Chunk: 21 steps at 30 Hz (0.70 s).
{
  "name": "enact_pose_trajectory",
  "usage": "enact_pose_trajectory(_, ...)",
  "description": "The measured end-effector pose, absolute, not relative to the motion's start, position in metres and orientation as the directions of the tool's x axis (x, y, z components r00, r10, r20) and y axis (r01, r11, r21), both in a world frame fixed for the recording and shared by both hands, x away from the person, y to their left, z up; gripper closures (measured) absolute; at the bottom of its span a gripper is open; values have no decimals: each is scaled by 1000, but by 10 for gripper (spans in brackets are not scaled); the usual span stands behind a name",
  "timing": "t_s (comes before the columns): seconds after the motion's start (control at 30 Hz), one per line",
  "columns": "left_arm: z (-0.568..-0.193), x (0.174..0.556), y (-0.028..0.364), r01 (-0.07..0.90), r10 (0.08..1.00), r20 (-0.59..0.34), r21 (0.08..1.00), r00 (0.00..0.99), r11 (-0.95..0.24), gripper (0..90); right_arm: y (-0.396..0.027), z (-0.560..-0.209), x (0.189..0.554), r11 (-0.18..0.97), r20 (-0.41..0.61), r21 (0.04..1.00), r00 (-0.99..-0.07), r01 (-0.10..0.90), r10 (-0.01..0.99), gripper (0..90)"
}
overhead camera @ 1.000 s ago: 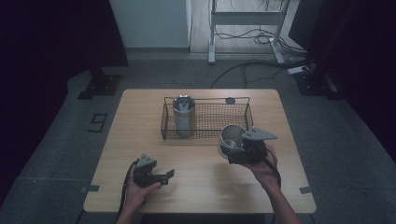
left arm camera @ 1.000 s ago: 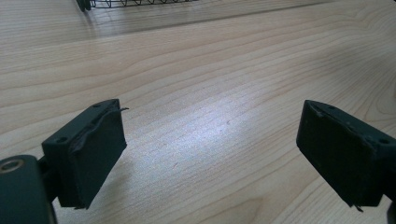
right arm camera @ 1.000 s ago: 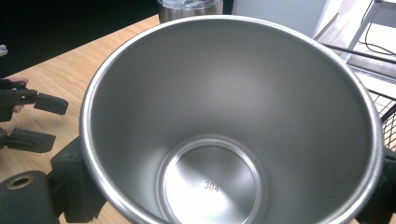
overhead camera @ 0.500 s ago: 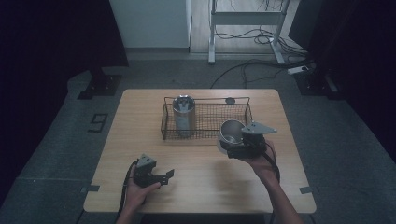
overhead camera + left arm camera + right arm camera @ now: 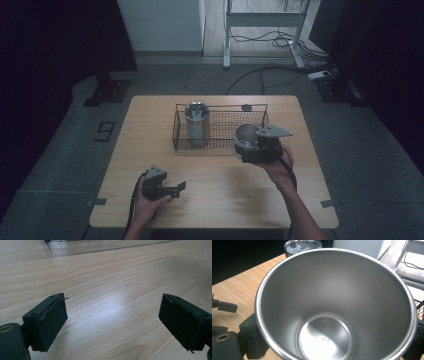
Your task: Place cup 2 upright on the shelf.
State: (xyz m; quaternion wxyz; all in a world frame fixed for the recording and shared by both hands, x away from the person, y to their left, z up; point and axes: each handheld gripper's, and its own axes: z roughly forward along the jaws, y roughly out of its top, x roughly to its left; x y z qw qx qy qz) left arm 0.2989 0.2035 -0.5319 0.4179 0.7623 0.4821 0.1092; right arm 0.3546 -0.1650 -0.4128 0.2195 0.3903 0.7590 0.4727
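A bare steel cup (image 5: 246, 136) hangs above the table just in front of the right end of a black wire basket (image 5: 220, 145), with my right gripper (image 5: 250, 145) shut on it. In the right gripper view the cup's (image 5: 332, 302) open mouth faces the camera, its inside is empty, and a black jaw shows at each side of it. A lidded steel tumbler (image 5: 196, 122) stands upright in the left end of the basket. My left gripper (image 5: 178, 188) rests low on the table near the front left, jaws wide open (image 5: 112, 322) with only bare wood between them.
The wooden table (image 5: 225, 200) has free room across its front and middle. Dark floor surrounds it, with cables and a metal stand's legs (image 5: 260, 22) behind. A small round thing (image 5: 246, 107) lies just behind the basket.
My right gripper has carried the cup a little farther from the person, closer to the basket's right end. The left gripper has stayed put.
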Motion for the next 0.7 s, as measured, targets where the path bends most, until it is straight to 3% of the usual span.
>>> enact_pose_trajectory(0.7, -532, 299, 205, 642, 827, -235, 744, 512, -186, 80, -159, -408, 380, 240, 42, 885, -583, 399, 812, 78)
